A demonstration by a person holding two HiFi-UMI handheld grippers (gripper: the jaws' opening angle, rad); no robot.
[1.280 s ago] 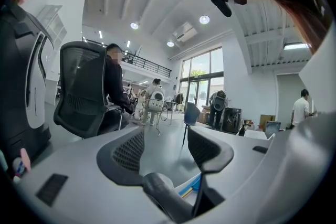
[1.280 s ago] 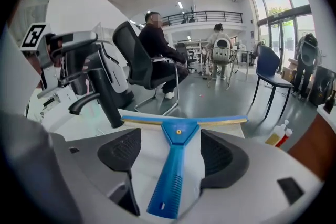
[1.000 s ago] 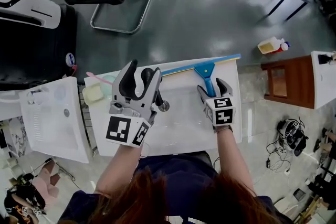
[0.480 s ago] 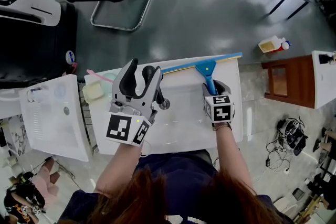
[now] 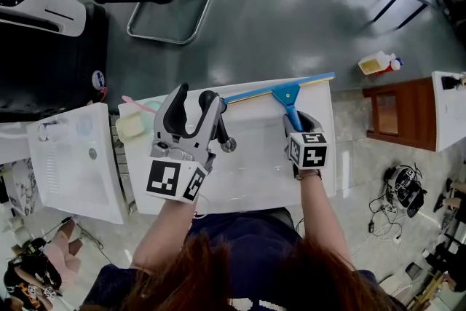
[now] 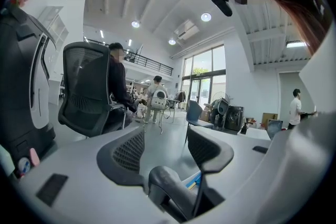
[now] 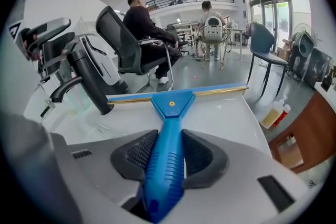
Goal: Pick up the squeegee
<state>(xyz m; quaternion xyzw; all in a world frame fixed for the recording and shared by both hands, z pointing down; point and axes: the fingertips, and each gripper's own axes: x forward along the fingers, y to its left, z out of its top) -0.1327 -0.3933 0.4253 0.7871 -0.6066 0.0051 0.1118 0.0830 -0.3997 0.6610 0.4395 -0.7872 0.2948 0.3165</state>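
The right tongs (image 7: 169, 140) are closing on the ribbed handle of the blue plastic squeegee (image 7: 172, 104), with the pads against its sides. The squeegee lies on the white basin surface (image 5: 251, 182), its long blade along the far edge. The left tongs (image 5: 194, 95) hover released and empty above the black tap (image 7: 86, 78). Beyond, a black mesh office chair (image 7: 114, 30) stands on the grey floor (image 5: 291, 18).

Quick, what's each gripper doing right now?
Left gripper: open, the faucet low between its jaws, ungripped.
Right gripper: jaws closing on the squeegee handle.
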